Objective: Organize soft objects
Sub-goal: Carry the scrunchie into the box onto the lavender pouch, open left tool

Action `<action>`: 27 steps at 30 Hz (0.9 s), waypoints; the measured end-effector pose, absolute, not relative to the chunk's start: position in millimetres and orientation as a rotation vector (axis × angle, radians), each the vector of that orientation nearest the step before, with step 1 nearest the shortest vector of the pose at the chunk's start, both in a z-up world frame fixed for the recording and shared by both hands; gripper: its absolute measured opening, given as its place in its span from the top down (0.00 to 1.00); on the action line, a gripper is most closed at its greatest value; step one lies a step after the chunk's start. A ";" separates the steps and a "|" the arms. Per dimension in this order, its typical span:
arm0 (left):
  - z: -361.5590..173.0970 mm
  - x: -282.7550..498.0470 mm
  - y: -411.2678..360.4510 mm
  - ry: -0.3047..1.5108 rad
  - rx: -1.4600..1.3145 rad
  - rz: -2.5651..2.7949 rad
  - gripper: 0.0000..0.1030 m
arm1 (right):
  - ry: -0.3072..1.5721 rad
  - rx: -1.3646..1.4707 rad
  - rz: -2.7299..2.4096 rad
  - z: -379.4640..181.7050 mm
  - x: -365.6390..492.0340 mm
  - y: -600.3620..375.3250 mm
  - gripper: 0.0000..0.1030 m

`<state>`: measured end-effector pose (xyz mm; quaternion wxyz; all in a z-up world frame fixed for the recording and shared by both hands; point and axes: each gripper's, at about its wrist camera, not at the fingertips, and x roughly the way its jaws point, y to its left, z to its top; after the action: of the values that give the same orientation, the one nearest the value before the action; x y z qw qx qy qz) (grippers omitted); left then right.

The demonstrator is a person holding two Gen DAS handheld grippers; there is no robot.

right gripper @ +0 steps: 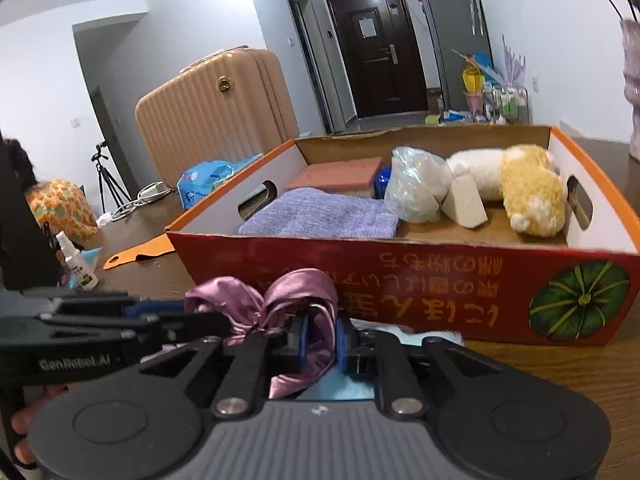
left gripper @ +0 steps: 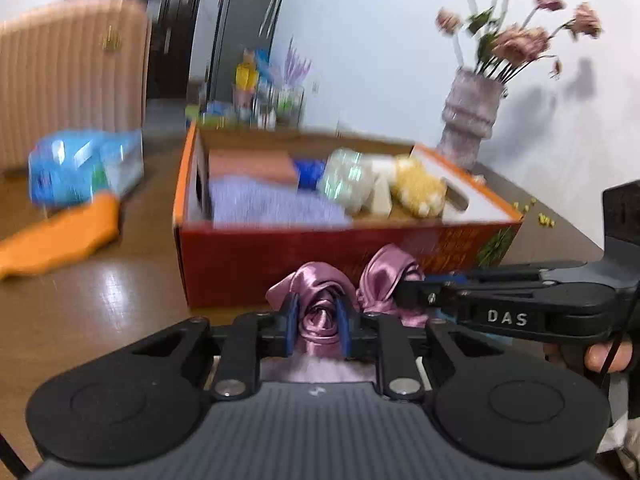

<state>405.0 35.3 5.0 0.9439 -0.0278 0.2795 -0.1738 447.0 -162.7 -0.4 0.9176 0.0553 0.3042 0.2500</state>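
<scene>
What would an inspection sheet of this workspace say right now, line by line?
Surface: brown wooden table, glossy.
Job's things: pink satin scarf held outside the cardboard box; box holds lilac knit cloth, plush toy, pink sponge block, bagged item.
Clutter: spray bottle, blue tissue pack, orange flap, vase.
Grippers: left gripper and right gripper both shut on the scarf.
Cables: white cord on the table.
Surroundings: beige suitcase, tripod, dark door.
</scene>
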 end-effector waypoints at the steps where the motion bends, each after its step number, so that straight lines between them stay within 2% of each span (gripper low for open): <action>1: 12.7 398.2 34.3 0.534 -0.051 -0.361 0.82 | 0.608 0.120 0.516 6.3 443.0 -164.7 0.94; 8: 64.8 316.4 23.1 0.405 -0.111 -0.426 0.83 | 0.431 0.119 0.567 65.3 357.5 -187.3 0.95; 13: 42.7 250.8 14.5 0.489 -0.212 -0.468 0.83 | 0.518 0.148 0.593 49.4 285.6 -212.5 0.95; 15: 25.2 231.0 12.7 0.550 -0.247 -0.472 0.87 | 0.577 0.168 0.582 33.5 263.2 -218.8 0.94; 17: 9.2 216.6 14.1 0.610 -0.273 -0.450 0.89 | 0.625 0.171 0.579 17.5 245.1 -224.8 0.89; 22: 2.8 197.8 25.2 0.627 -0.275 -0.400 0.89 | 0.567 0.195 0.596 23.0 211.7 -243.0 0.86; 25: 7.2 191.5 26.7 0.594 -0.270 -0.413 0.83 | 0.527 0.193 0.596 31.9 209.5 -243.0 0.83; 27: 6.5 189.2 23.6 0.586 -0.268 -0.452 0.63 | 0.539 0.179 0.571 27.3 217.1 -236.6 0.82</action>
<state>189.2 23.6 6.5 0.9236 -0.1307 0.2854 -0.2200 217.1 -236.6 27.3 0.9200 0.0873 0.2622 0.2779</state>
